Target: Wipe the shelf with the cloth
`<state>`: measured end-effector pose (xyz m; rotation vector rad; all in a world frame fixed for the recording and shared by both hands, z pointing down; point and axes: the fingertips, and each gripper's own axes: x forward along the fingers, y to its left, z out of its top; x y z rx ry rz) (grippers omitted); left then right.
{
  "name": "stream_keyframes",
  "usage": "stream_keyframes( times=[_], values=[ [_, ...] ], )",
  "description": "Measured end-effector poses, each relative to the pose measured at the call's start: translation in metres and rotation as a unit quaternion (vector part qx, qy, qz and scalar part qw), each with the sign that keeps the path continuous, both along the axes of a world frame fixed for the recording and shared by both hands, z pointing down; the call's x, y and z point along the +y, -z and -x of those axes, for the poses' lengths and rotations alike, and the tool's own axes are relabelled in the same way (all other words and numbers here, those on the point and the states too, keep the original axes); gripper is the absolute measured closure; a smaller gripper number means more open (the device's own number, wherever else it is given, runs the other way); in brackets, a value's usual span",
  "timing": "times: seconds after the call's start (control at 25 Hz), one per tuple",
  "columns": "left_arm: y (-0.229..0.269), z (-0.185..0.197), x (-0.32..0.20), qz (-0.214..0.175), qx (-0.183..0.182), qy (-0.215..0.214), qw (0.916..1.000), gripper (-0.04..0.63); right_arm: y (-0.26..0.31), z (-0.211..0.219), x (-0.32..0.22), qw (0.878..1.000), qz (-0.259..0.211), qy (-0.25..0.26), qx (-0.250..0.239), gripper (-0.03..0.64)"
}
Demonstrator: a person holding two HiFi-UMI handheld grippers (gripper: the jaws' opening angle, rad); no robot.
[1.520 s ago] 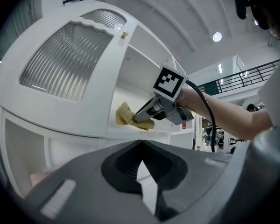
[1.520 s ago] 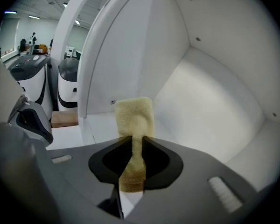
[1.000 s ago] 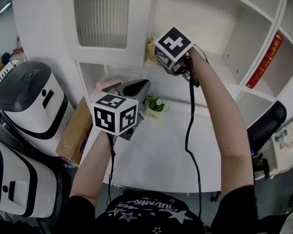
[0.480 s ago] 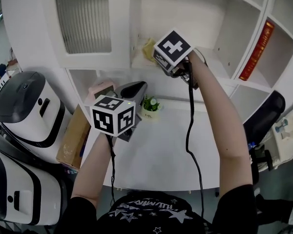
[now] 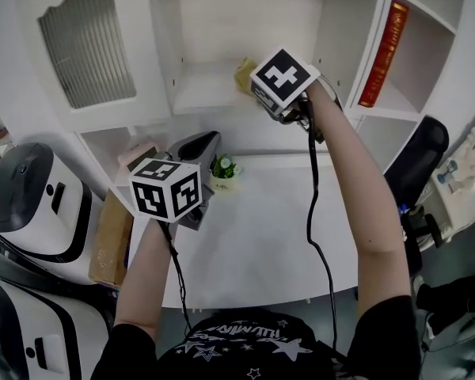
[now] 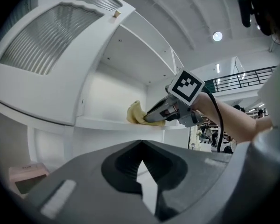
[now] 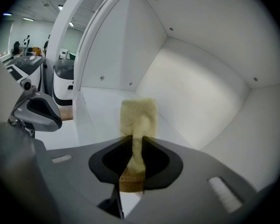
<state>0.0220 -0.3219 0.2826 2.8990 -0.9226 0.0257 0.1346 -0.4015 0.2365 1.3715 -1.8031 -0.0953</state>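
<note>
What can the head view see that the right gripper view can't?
Only the head view shows a red book standing in the cubby to the right, a small potted plant on the desk, and the person's arms. Only the right gripper view shows the right claw up close, shut on the lower end of the cloth. Both views show the yellow cloth and the white shelf it lies on.

Office-like hall; white shelf unit (image 5: 214, 95), desk (image 5: 253, 248), office chair (image 5: 417, 158); ceiling light (image 6: 217, 36)
</note>
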Motion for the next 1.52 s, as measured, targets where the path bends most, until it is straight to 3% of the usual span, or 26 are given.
stream_keyframes(
  times=[0.36, 0.76, 1.12, 1.28, 1.36, 1.52],
  values=[
    [-0.002, -0.026, 0.008, 0.002, 0.002, -0.026, 0.9996, 0.589, 0.002, -0.088, 0.026, 0.994, -0.011, -0.100, 0.039, 0.523],
    [-0.004, -0.040, 0.016, 0.008, 0.007, -0.050, 0.9987, 0.589, 0.000, -0.137, 0.052, 0.981, 0.002, -0.179, 0.067, 0.523],
    [0.000, -0.036, 0.019, 0.013, 0.016, -0.055, 0.9982, 0.589, -0.008, -0.134, 0.051, 0.981, 0.015, -0.175, 0.081, 0.523],
    [0.019, -0.036, 0.019, 0.001, 0.030, -0.060, 0.9978, 0.589, -0.002, -0.130, 0.050, 0.981, -0.012, -0.170, 0.092, 0.520],
    [0.029, -0.037, 0.020, -0.011, 0.028, -0.063, 0.9975, 0.589, 0.002, -0.124, 0.048, 0.983, -0.035, -0.164, 0.072, 0.520],
    [0.056, -0.038, 0.020, -0.033, 0.035, -0.064, 0.9968, 0.589, 0.019, -0.112, 0.042, 0.983, -0.091, -0.161, -0.019, 0.520]
  ],
)
